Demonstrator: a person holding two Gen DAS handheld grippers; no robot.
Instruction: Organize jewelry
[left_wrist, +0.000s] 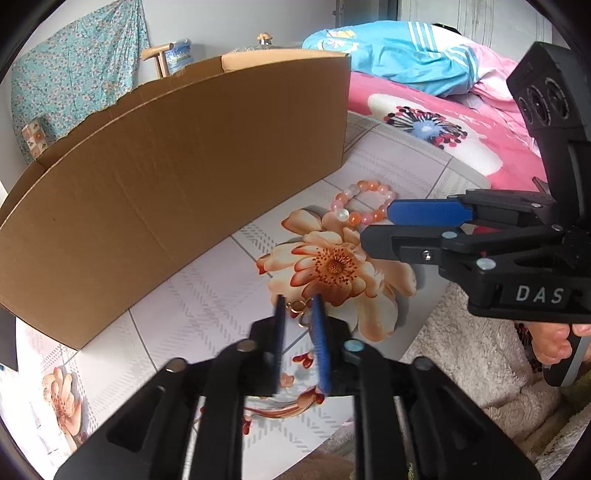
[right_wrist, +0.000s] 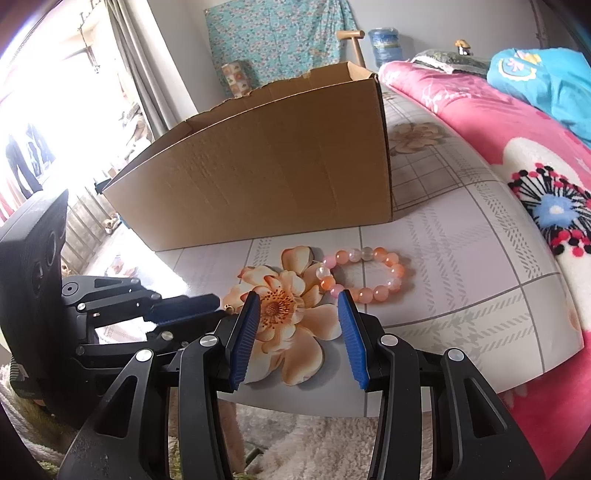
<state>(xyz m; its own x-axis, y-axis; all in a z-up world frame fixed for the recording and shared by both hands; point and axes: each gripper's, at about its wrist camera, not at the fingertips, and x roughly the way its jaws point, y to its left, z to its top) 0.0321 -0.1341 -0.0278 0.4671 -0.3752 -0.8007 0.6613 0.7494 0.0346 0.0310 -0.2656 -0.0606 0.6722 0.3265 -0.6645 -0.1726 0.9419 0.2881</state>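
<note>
Left tongs (left_wrist: 297, 299) pointed down at the table in the left wrist view, and their blue pads (left_wrist: 320, 332) stood close together with only a thin gap. A small gold chain piece (left_wrist: 300, 312) lay right between the tips. I could not tell if the pads were pinching it or only standing around it. It looked like a small thing that called for a narrow, careful grip. Past the tips, further along the table, lay the orange and pink bead bracelet (left_wrist: 364, 205). The right tongs (left_wrist: 376, 227) came in from the side, and their tips were just beside the bracelet, not on it. A big cardboard box (left_wrist: 177, 177) stood beside the left tongs, open at the top. It was probably where the jewelry should go.

Seen from the right wrist, the right tongs (right_wrist: 297, 302) were spread open with nothing between the pads. They hung over a printed flower on the tablecloth (right_wrist: 461, 266). The bead bracelet (right_wrist: 364, 274) lay flat just past the tips and a little to the side, near enough for a short reach. The left tongs (right_wrist: 218, 304) came in from the side, low over the table, with a bit of gold showing at their tips. The cardboard box (right_wrist: 258, 184) stood behind the bracelet.

The table had a pale checked cover with big peach flowers. Beside it was a bed with a pink flowered blanket (right_wrist: 498, 122) and a blue cloth on top. A fluffy white rug (right_wrist: 314, 443) lay below the table edge. A blue flowered cloth (right_wrist: 277, 37) hung on the wall.
</note>
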